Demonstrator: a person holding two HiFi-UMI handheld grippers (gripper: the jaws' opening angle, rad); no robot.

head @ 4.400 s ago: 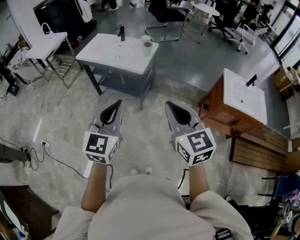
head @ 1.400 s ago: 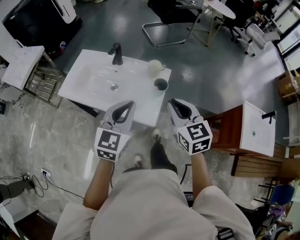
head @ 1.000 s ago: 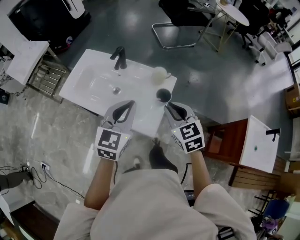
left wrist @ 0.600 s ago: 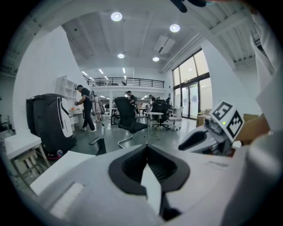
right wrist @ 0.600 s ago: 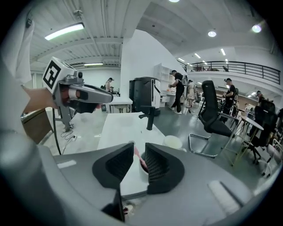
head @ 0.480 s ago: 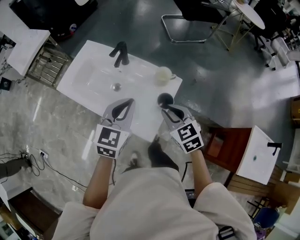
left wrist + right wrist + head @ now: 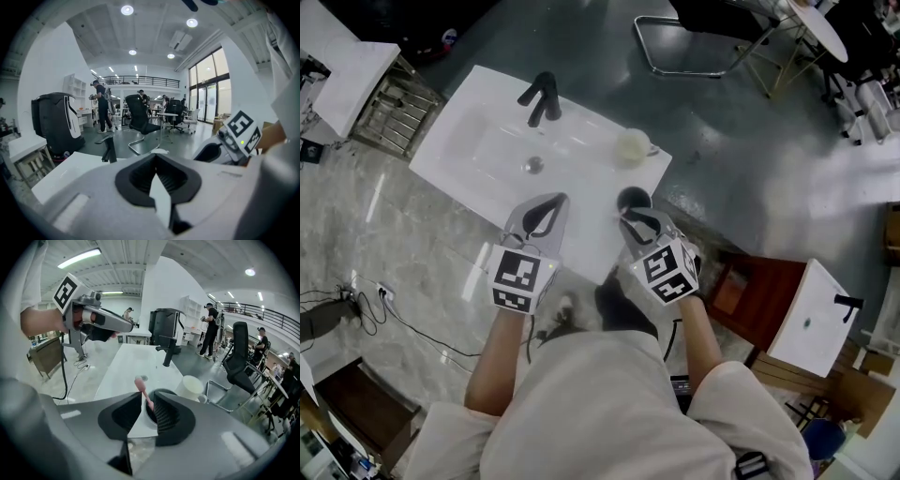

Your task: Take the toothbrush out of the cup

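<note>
Right tool (image 7: 147,400) narrowly parted astride the pink toothbrush (image 7: 140,383) in the dark cup (image 7: 632,198); left tool (image 7: 157,157) clenched, empty

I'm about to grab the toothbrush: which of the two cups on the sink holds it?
The dark cup, right in front of the right gripper; the pink toothbrush sticks out of it. The white mug stands farther off.

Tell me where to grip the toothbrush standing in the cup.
Probably the bare pink shaft of the toothbrush above the cup rim, from the near side: it leans left, clear of the cup, and the right gripper has open jaws astride it.
</note>
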